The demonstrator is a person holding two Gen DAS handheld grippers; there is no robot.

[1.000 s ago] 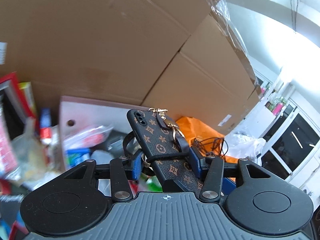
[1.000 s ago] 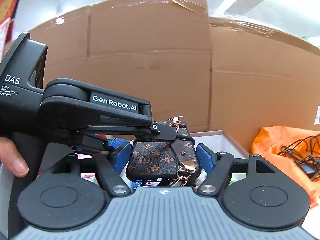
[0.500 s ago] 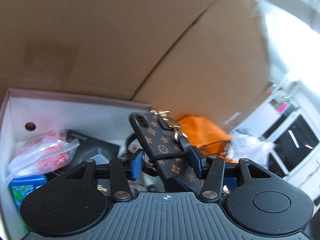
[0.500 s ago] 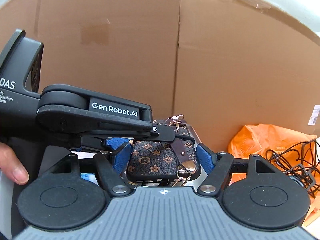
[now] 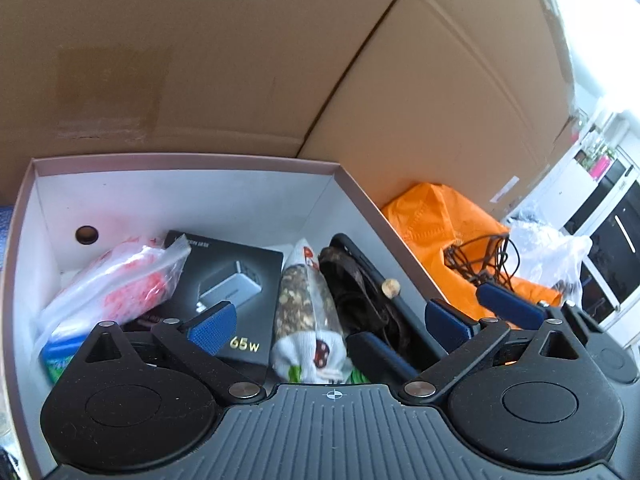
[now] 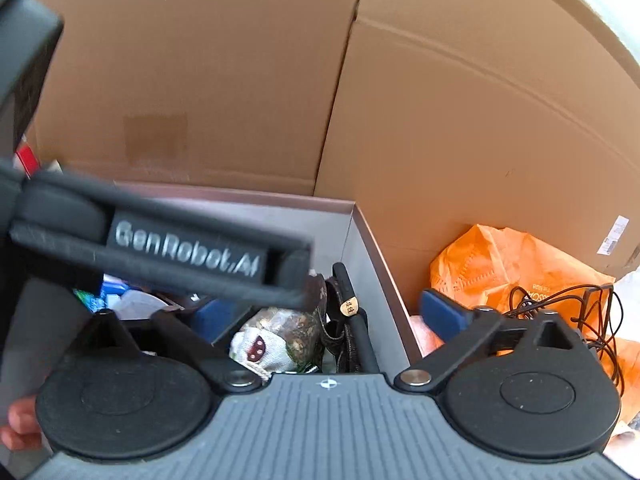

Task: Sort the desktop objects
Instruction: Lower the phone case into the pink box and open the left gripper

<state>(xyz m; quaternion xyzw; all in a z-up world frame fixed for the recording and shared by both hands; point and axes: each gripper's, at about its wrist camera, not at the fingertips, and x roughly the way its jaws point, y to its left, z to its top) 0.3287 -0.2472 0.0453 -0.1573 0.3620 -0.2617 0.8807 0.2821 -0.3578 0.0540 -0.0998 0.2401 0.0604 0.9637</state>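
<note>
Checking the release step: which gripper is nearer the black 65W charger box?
Left. The left gripper, jaws opening and empty, has one pad over the charger box; the right gripper, jaws also opening and empty, is further right, near the storage box's right wall.

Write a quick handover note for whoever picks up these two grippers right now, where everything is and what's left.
Left gripper: jaws opening, nothing between the pads.
Right gripper: jaws opening, also holding nothing.
Phone case: in the white box, on edge against its right wall, beside the snack packet and charger box.
Done: case is in the box.
Left: orange bag and tangled cable lie outside the box, to its right.
</note>
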